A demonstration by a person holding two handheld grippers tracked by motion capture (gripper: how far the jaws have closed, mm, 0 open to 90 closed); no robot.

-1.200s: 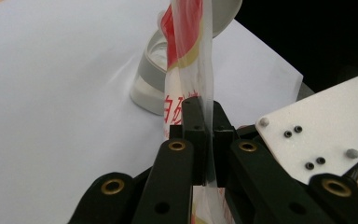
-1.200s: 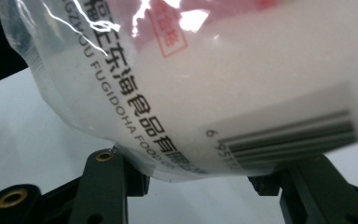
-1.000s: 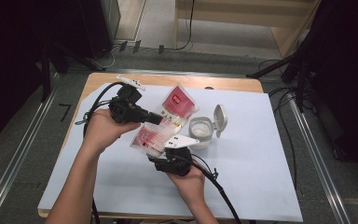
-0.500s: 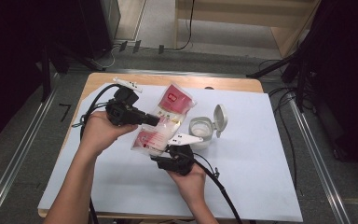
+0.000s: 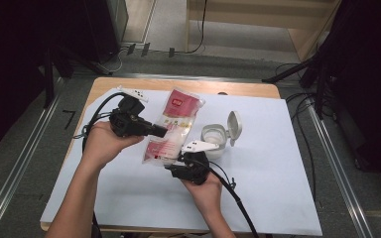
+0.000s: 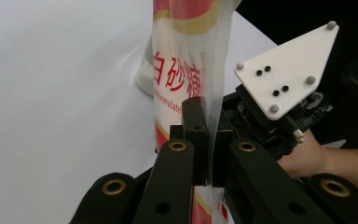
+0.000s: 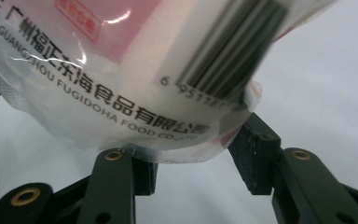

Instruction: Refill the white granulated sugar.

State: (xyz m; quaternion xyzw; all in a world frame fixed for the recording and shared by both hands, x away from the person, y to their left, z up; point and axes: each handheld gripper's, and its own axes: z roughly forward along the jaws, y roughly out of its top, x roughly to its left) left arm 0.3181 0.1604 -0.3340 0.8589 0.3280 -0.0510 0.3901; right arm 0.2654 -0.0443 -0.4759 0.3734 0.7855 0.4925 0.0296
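A clear plastic sugar bag with red print hangs tilted above the white sheet. My left gripper comes in from the left and is shut on the bag's side seam, with the jaws pressed flat on the film. My right gripper sits below the bag's near end. In the right gripper view the bag's barcode end bulges between the tips of my right gripper. Its jaws have just been closing, and a gap still shows between the pads.
A small white container with its flip lid open stands just right of the bag. The white sheet covers a wooden table. Black cables trail from both grippers, and metal rails run along both sides.
Both hands stay almost where they were. The bag still hangs from the left gripper, and the right gripper has edged a little right under the bag's near end.
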